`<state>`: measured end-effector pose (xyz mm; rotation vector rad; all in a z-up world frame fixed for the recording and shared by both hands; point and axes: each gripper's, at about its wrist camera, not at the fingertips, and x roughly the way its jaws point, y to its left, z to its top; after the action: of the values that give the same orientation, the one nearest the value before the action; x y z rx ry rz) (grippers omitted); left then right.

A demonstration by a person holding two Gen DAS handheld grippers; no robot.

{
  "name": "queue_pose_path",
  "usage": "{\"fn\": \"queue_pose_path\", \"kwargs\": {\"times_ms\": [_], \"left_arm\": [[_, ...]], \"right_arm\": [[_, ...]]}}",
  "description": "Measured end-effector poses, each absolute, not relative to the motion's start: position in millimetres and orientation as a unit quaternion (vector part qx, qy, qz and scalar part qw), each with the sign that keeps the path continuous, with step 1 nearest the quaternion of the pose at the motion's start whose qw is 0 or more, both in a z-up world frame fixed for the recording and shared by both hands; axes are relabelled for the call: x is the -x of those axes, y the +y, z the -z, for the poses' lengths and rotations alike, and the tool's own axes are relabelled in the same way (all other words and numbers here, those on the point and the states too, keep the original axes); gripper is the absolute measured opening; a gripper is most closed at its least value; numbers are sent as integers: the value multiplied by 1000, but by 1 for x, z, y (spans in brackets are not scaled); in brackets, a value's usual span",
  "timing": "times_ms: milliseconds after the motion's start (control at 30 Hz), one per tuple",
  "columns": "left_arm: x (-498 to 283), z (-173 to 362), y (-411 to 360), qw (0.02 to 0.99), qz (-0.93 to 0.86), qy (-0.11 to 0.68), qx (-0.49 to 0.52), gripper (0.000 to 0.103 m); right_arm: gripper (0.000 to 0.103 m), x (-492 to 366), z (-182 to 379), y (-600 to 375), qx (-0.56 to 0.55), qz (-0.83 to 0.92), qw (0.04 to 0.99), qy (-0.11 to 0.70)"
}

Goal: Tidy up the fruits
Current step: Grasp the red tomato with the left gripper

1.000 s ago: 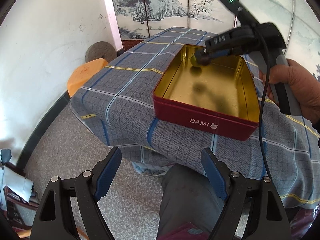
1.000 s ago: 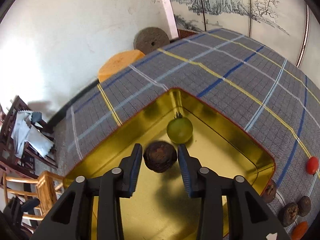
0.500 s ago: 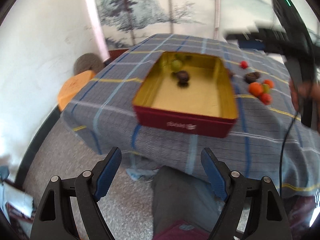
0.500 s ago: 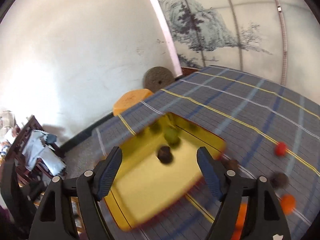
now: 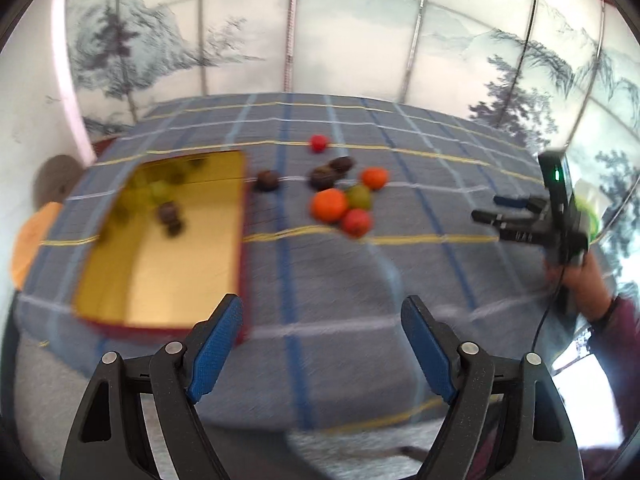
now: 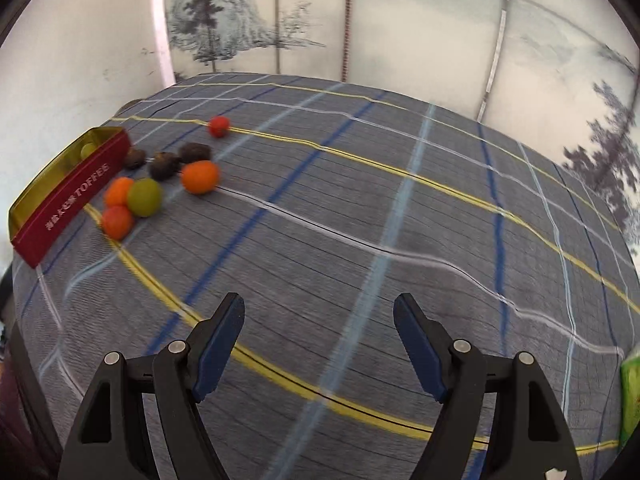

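Observation:
A red tin with a gold inside (image 5: pixel 160 256) lies at the table's left; it holds a green fruit (image 5: pixel 160 190) and a dark brown fruit (image 5: pixel 168 212). To its right lies a cluster of loose fruits: an orange one (image 5: pixel 329 205), a green one (image 5: pixel 360 196), a red one (image 5: pixel 356 222), several dark ones (image 5: pixel 322 176). My left gripper (image 5: pixel 322 344) is open and empty, near the table's front. My right gripper (image 6: pixel 318 344) is open and empty above bare cloth, right of the cluster (image 6: pixel 144 196); it also shows in the left wrist view (image 5: pixel 504 212).
A grey plaid cloth (image 6: pixel 360 220) covers the table. A lone red fruit (image 6: pixel 219 126) lies further back. A painted folding screen (image 5: pixel 320 32) stands behind the table. An orange stool (image 5: pixel 28 240) stands at the left. A green object (image 6: pixel 631 396) sits at the right edge.
My right gripper let go of the dark fruit in the tin, opened wide and pulled away to the right. My left gripper swung right and up over the table.

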<state>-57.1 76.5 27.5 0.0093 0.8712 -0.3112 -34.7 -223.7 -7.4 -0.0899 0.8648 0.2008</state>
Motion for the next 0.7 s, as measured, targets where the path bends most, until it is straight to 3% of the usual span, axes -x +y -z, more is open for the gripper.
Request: {"fn": "queue_pose_path", "kwargs": {"times_ms": [67, 133, 200, 400, 700], "left_arm": [[36, -23, 61, 893, 150, 425, 14, 75], [12, -16, 48, 884, 159, 439, 31, 60], [-7, -4, 36, 876, 155, 456, 34, 54], [-46, 31, 10, 870, 128, 476, 16, 52], [-75, 62, 4, 860, 101, 499, 34, 37]], "right_arm": [[74, 39, 11, -236, 24, -97, 904, 416], [75, 39, 17, -242, 7, -103, 904, 415], [75, 39, 18, -244, -4, -114, 902, 416], [79, 47, 16, -252, -31, -140, 905, 401], [88, 51, 12, -253, -41, -159, 906, 389]]}}
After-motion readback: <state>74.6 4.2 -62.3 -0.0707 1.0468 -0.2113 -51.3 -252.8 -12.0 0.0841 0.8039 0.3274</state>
